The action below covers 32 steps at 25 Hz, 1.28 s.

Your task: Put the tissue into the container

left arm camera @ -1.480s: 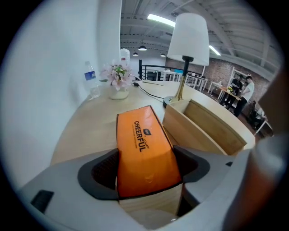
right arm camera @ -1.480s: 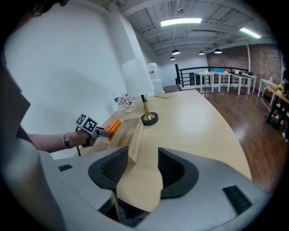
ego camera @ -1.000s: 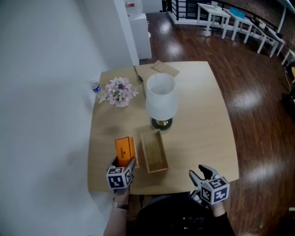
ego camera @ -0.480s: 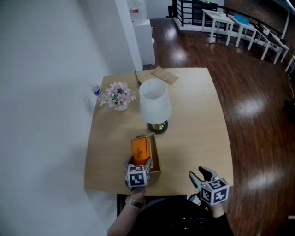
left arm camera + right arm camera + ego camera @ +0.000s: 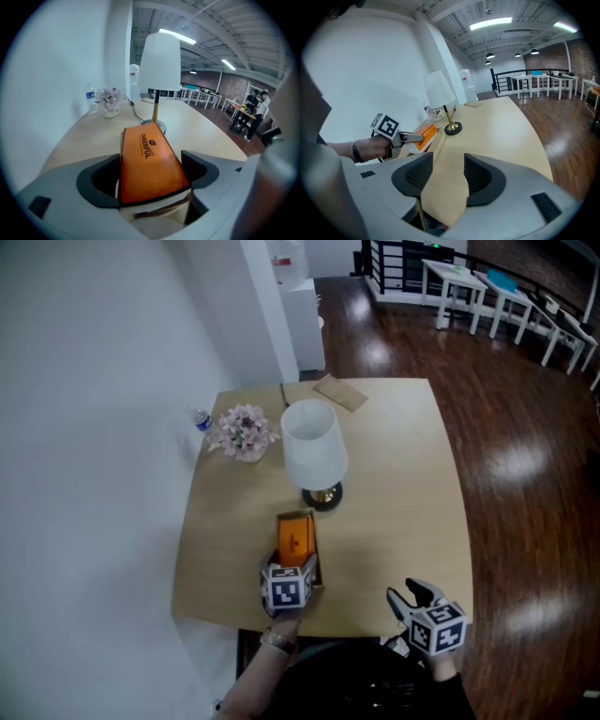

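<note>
The orange tissue box [image 5: 293,542] lies inside the open wooden container [image 5: 316,557] near the table's front edge, in front of the lamp. My left gripper [image 5: 291,565] is at the box's near end with its jaws on either side of it. The jaws are opening, and in the left gripper view the tissue box [image 5: 149,161] sits between the pads with slim gaps on both sides. My right gripper [image 5: 412,594] hovers open and empty over the table's front right edge. The right gripper view shows that gripper's [image 5: 447,176] jaws apart with only tabletop between them.
A white-shaded lamp [image 5: 314,448] stands just behind the container. A pot of flowers [image 5: 242,432] and a water bottle [image 5: 202,420] are at the table's far left by the wall. A brown envelope [image 5: 340,392] lies at the far edge. White tables [image 5: 487,287] stand across the room.
My left gripper carried the tissue box rightward from the bare tabletop and set it into the wooden container. The right gripper stayed where it was.
</note>
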Tool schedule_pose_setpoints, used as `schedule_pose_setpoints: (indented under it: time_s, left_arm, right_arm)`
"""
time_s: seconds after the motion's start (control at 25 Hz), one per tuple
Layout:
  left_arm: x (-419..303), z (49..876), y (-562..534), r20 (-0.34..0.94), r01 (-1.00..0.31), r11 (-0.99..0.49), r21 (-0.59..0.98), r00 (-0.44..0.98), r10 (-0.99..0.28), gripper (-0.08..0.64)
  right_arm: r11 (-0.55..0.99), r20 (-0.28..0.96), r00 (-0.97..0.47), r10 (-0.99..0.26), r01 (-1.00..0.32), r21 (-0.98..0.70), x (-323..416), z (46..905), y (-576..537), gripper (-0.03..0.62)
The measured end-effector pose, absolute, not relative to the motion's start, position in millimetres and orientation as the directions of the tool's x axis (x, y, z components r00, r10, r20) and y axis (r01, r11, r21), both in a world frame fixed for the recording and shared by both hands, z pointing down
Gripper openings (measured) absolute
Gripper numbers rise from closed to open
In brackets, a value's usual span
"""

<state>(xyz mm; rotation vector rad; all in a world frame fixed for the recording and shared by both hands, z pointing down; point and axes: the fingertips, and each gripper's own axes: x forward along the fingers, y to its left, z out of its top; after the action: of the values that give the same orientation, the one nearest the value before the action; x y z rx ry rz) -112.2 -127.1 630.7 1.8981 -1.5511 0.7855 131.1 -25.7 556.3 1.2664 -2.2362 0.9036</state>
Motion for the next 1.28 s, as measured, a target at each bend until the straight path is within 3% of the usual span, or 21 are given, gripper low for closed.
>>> schedule_pose_setpoints:
  time_s: [0.28,0.48,0.6,0.84,0.92,1.0,1.04,1.28]
  left_arm:
    - [-102.2,604.1,-119.1,0.672,-0.966,-0.227,0.128,0.252,-0.696,0.43]
    - [-70.1,552.7,-86.9,0.6,-0.893,-0.397,0.212,0.44,-0.668,0.419]
    - [-44.8,529.1,-60.6,0.571,-0.822,-0.517,0.238,0.549,-0.61,0.326]
    - [-11.9,532.2,-36.2,0.541,-0.699,-0.654,0.29,0.683,-0.491,0.031]
    - [-8.8,534.6,-33.4,0.532,-0.678,-0.675,0.292,0.701,-0.474,0.019]
    - [-9.7,536.9,-30.9,0.54,-0.663,-0.692,0.286,0.708,-0.455,0.006]
    - [-10.6,538.2,-29.7,0.546,-0.656,-0.699,0.285,0.711,-0.444,0.005]
    - [-15.0,543.4,-25.6,0.564,-0.629,-0.724,0.283,0.72,-0.404,0.005]
  right_arm:
    - [0.384,0.612,-0.508,-0.606,-0.861,-0.335,133.6,553.1,-27.6,0.196]
    - [0.379,0.605,-0.504,-0.617,-0.863,-0.333,131.1,547.0,-28.8,0.196]
    - [0.37,0.607,-0.497,-0.621,-0.868,-0.332,128.5,545.8,-29.6,0.196]
    - [0.351,0.618,-0.473,-0.627,-0.881,-0.318,114.9,550.1,-31.1,0.196]
    - [0.344,0.64,-0.457,-0.617,-0.889,-0.303,111.9,553.3,-27.0,0.156]
    - [0.335,0.652,-0.44,-0.618,-0.897,-0.288,111.0,554.0,-22.8,0.027]
    - [0.331,0.654,-0.433,-0.62,-0.9,-0.282,111.0,553.5,-21.0,0.008]
    - [0.313,0.669,-0.404,-0.624,-0.914,-0.259,106.6,552.5,-13.7,0.003]
